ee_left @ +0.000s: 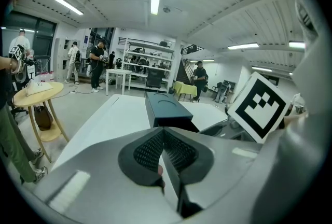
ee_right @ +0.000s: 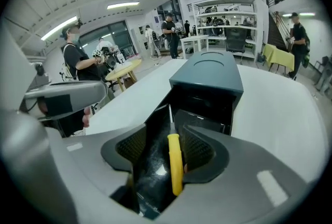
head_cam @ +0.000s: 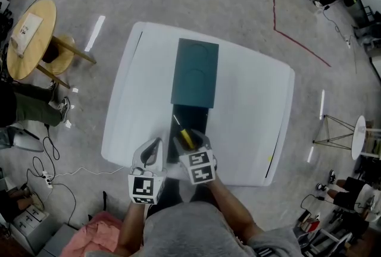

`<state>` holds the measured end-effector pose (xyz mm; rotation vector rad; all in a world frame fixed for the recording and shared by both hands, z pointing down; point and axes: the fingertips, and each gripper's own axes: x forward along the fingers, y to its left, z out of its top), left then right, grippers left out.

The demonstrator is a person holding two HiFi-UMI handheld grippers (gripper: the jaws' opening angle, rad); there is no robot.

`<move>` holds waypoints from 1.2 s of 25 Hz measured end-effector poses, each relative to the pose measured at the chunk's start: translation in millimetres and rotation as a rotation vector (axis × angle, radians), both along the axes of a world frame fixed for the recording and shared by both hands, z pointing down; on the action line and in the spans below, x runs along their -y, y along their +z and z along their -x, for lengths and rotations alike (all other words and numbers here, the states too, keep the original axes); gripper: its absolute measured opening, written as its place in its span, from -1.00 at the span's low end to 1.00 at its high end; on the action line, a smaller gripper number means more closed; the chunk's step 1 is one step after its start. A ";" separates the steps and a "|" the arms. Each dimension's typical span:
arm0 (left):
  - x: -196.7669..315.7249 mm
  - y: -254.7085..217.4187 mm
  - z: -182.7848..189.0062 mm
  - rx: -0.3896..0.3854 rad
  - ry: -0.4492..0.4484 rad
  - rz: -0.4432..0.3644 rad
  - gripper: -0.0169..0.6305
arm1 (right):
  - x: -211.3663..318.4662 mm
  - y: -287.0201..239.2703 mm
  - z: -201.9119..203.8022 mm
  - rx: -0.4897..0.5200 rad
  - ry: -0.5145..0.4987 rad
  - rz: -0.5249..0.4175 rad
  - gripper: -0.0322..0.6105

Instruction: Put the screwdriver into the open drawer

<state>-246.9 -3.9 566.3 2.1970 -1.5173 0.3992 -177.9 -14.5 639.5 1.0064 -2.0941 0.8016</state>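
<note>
Screwdriver [ee_right: 175, 166] inside drawer [ee_right: 150, 171] (seemingly loose)

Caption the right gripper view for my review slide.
Right tongs stand open over the open drawer, the yellow-handled screwdriver between them, tip toward the teal cabinet.

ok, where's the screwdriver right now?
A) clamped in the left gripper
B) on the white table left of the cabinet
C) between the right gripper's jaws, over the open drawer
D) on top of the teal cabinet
C: the right gripper view shows the screwdriver between the parted jaws of the right gripper, with the dark inside of the open drawer beneath it.
</note>
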 end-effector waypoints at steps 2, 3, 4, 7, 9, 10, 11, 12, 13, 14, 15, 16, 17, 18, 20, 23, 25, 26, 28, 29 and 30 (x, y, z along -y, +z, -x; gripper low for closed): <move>0.4 -1.5 -2.2 0.000 0.004 -0.005 -0.91 | 0.0 -2.0 1.1 0.021 -0.005 -0.003 -0.19; 0.4 -2.0 -2.9 0.000 0.006 -0.007 -0.91 | 0.3 -2.7 0.8 0.024 -0.006 -0.007 -0.19; 0.2 -2.5 -3.6 0.000 0.007 -0.008 -0.91 | 0.5 -3.6 0.2 0.026 -0.005 -0.011 -0.18; -0.3 -5.3 -5.4 0.001 0.010 -0.014 -0.91 | 1.5 -7.7 -2.7 0.030 0.000 -0.023 -0.18; 0.2 -8.2 -4.9 0.003 0.012 -0.020 -0.91 | 2.9 -11.5 -3.4 0.033 0.005 -0.032 -0.18; 0.6 -10.1 -4.4 0.003 0.013 -0.024 -0.91 | 3.8 -14.0 -3.3 0.036 0.007 -0.038 -0.18; 1.2 -12.2 -4.1 0.004 0.014 -0.029 -0.91 | 4.7 -16.9 -3.3 0.040 0.010 -0.047 -0.18; 1.7 -14.5 -4.3 0.006 0.017 -0.034 -0.91 | 5.8 -20.0 -3.6 0.044 0.012 -0.056 -0.18; 2.1 -16.7 -4.8 0.007 0.019 -0.039 -0.91 | 6.7 -23.1 -4.3 0.048 0.014 -0.066 -0.18; 2.2 -19.0 -5.4 0.008 0.021 -0.045 -0.91 | 7.4 -26.0 -5.0 0.052 0.017 -0.074 -0.18; 2.0 -21.4 -6.0 0.009 0.023 -0.051 -0.91 | 7.6 -29.1 -5.6 0.056 0.019 -0.081 -0.18; 1.5 -24.1 -6.4 0.011 0.024 -0.056 -0.91 | 7.5 -32.3 -6.3 0.058 0.022 -0.088 -0.18; 0.9 -27.1 -7.0 0.012 0.025 -0.062 -0.91 | 7.2 -35.8 -7.4 0.060 0.024 -0.094 -0.18; 0.3 -30.2 -7.6 0.014 0.026 -0.068 -0.91 | 7.0 -39.4 -8.8 0.061 0.026 -0.101 -0.18; -1.0 -36.6 -9.2 0.017 0.029 -0.080 -0.91 | 6.4 -46.8 -11.9 0.064 0.032 -0.116 -0.18; -3.1 -46.6 -11.4 0.019 0.034 -0.097 -0.91 | 5.1 -58.0 -16.1 0.073 0.046 -0.135 -0.19; -2.0 -53.7 -12.5 0.021 0.040 -0.113 -0.91 | 6.7 -66.5 -18.8 0.076 0.061 -0.157 -0.22; -1.0 -57.1 -13.4 0.022 0.043 -0.123 -0.91 | 7.7 -70.8 -20.2 0.077 0.068 -0.170 -0.25; 0.2 -63.9 -16.0 0.021 0.050 -0.143 -0.91 | 8.3 -78.8 -23.1 0.083 0.081 -0.192 -0.27; 0.7 -67.6 -17.3 0.020 0.053 -0.152 -0.91 | 8.1 -82.5 -24.4 0.086 0.087 -0.201 -0.28; 1.5 -71.7 -18.3 0.019 0.056 -0.162 -0.91 | 8.3 -86.2 -25.5 0.089 0.091 -0.210 -0.28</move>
